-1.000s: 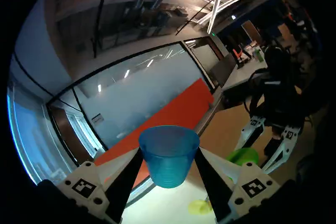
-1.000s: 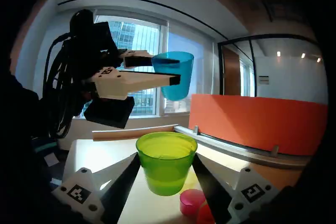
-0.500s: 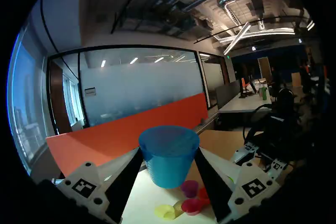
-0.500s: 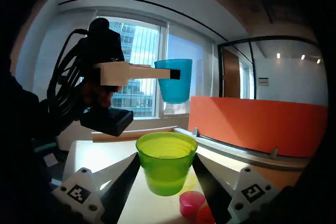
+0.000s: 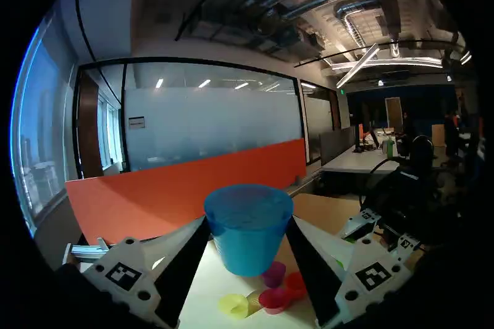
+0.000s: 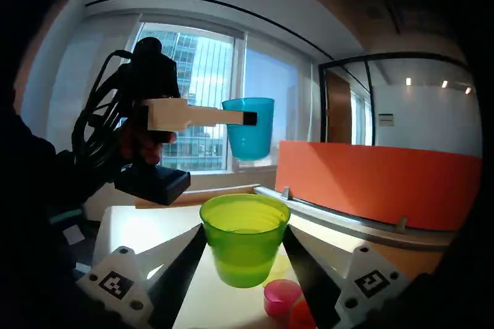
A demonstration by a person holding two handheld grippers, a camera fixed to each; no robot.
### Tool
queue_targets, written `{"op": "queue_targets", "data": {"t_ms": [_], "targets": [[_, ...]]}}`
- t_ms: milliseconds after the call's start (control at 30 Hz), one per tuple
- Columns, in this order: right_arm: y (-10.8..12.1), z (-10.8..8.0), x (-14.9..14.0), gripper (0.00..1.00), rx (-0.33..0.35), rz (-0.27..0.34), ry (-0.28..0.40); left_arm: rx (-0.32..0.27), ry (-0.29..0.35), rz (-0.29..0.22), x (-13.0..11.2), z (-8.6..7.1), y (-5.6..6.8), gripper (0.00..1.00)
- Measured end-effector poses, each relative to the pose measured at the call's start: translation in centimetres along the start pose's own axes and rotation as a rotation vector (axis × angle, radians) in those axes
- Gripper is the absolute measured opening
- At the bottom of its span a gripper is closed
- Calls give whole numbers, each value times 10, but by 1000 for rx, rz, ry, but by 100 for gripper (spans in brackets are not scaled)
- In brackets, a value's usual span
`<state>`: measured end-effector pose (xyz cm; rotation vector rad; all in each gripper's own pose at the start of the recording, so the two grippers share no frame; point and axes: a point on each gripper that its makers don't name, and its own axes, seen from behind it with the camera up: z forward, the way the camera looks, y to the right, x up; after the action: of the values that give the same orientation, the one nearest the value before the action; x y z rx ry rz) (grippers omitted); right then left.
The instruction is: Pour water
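Nearest, the right gripper [image 6: 245, 233] clamps the green cup [image 6: 245, 255] upright over the worktop [image 6: 142, 230]; its darker lower half may be water. A pink cup [image 6: 281, 297] and a yellow cup [image 5: 234, 305] lie just beyond, clear of the pour. Farther and higher, the left gripper [image 5: 248, 223] grips the blue cup [image 5: 248, 245] upright, so nothing flows; whether pouring is finished or yet to come I cannot tell. An orange partition [image 6: 376, 184] stands behind.

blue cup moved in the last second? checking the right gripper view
Yes. In the right gripper view the blue cup has swung from tilted to upright and dropped slightly against the top edge of the orange divider.
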<state>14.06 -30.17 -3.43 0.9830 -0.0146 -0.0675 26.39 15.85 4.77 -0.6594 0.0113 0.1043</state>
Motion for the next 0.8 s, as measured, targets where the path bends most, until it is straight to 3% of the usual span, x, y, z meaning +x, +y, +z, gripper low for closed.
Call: {"op": "queue_targets", "data": {"t_ms": [500, 800], "targets": [[18, -24, -5, 87, -60, 2, -32, 37, -24, -50, -32, -22, -14, 84], [38, -43, -4, 87, -106, 0, -39, 44, -58, -43, -57, -33, -18, 84]]}}
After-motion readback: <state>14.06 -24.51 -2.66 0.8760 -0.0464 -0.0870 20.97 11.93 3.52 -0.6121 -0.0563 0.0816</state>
